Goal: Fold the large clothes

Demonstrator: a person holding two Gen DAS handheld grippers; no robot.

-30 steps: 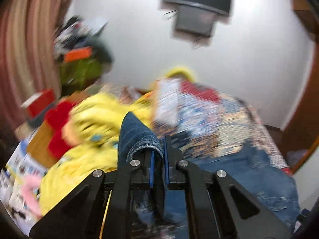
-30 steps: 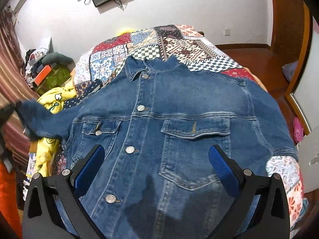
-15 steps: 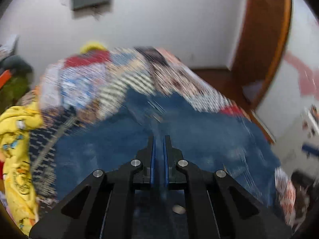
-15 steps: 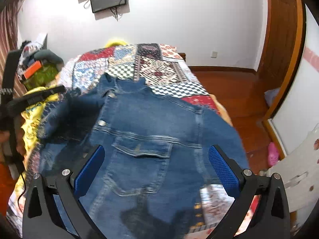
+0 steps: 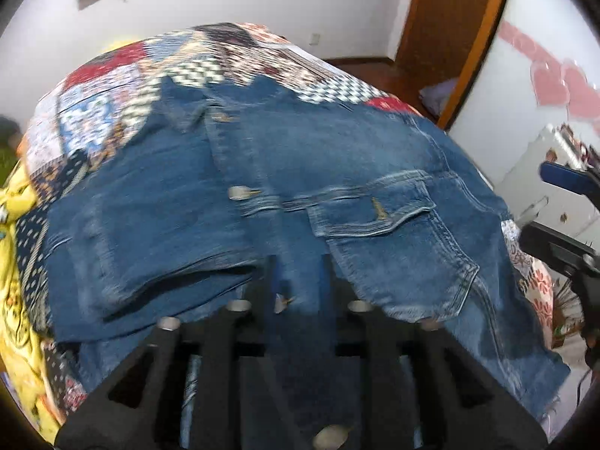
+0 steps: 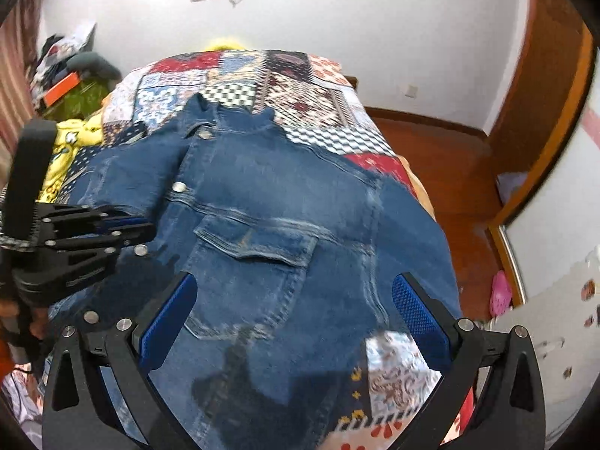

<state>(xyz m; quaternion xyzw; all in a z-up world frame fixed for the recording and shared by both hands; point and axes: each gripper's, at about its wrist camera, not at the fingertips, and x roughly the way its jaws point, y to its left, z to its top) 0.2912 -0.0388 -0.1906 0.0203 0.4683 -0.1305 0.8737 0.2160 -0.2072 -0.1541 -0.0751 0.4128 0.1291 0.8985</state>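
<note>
A blue denim jacket with metal buttons (image 6: 285, 225) lies front-up across a bed covered by a multicoloured patchwork quilt (image 6: 300, 86), collar toward the white wall, its sleeve (image 5: 142, 225) folded across the chest. The left black two-finger tongs (image 5: 298, 277) point steeply down over the button placket, their jaws a narrow way apart, having just been opening; denim lies beneath the gap, and motion blur leaves it unclear whether the blue pads still touch the cloth. In the right wrist view these tongs (image 6: 127, 225) lie nearly level at the jacket's edge, with part of the hand holding them visible below at the frame's left margin. The right black two-finger tongs (image 6: 292, 300) hover above the lower front of the jacket, tilted downward, jaws spread wide and holding nothing. A second ago the left tongs were clamped on the sleeve's cuff, lifted over a yellow printed blanket (image 5: 15, 300) beside the bed; the sleeve now rests on the jacket and the cuff is no longer gripped. The right tongs' view has shifted toward the jacket's pocket side. The jacket's hem is hidden behind both tongs' frames, and the left view is smeared throughout.
</note>
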